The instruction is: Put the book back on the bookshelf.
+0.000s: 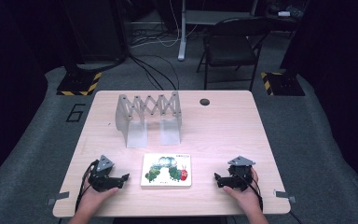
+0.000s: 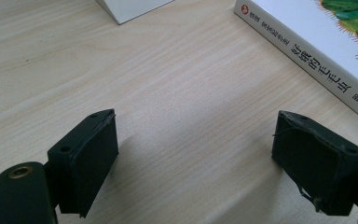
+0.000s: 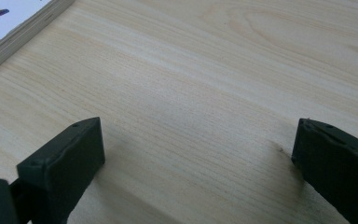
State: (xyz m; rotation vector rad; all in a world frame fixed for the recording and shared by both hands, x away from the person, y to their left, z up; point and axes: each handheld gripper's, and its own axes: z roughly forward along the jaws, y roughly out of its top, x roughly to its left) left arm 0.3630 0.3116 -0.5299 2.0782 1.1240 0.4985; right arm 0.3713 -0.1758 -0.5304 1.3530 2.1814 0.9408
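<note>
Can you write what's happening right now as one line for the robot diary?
left gripper: open, empty, left of book | right gripper: open, empty, right of book | book: flat on table, untouched | rack: behind book

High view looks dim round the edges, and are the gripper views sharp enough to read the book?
High view: table evenly lit, floor and corners fall to near black, whole frame soft. Left gripper view: book spine print is sharp, jaws slightly soft, faint shadows under them. Right gripper view: wood grain crisp, book corner a bit blurred; no glare anywhere.
</note>
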